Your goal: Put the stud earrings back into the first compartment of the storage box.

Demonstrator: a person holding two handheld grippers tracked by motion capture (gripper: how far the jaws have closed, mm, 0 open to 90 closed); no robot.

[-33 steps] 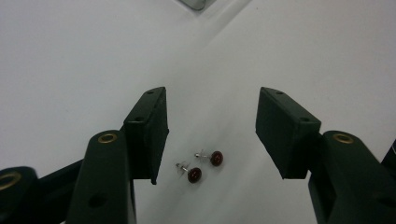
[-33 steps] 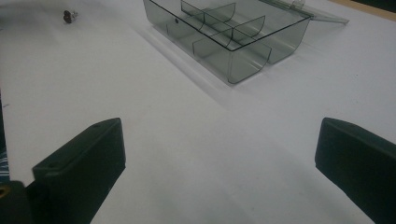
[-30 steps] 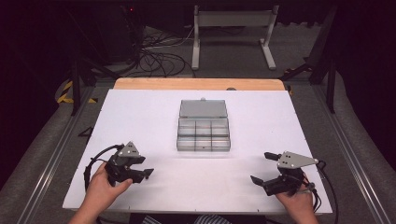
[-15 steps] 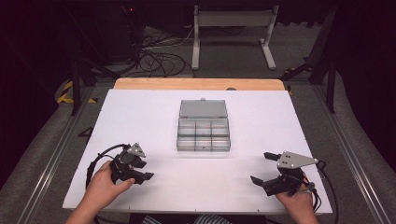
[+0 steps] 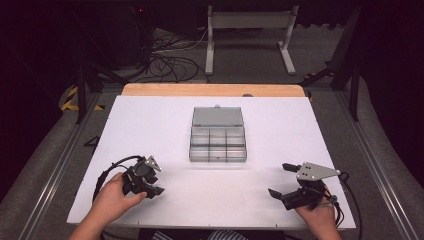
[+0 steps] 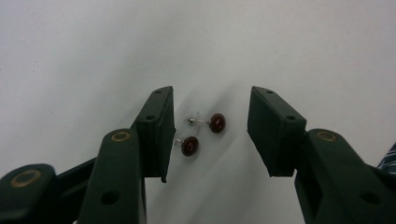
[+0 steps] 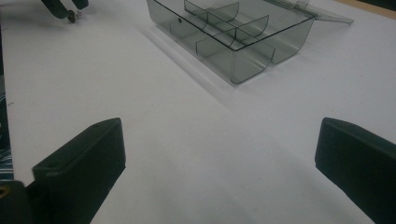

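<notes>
My left fingers (image 6: 210, 135) are half-closing round two red studs (image 6: 204, 134) w/o touching; prob one skids off. Right fingers (image 7: 219, 163) wide, empty.

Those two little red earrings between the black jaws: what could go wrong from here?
The left gripper, whose jaws have just been closing, straddles both red stud earrings without pressing them yet. It might catch only one, or knock one sideways across the white table. They lie flat, so the pads could slide over them. The open compartment box stands well apart, so a weak hold might drop one underway.
</notes>
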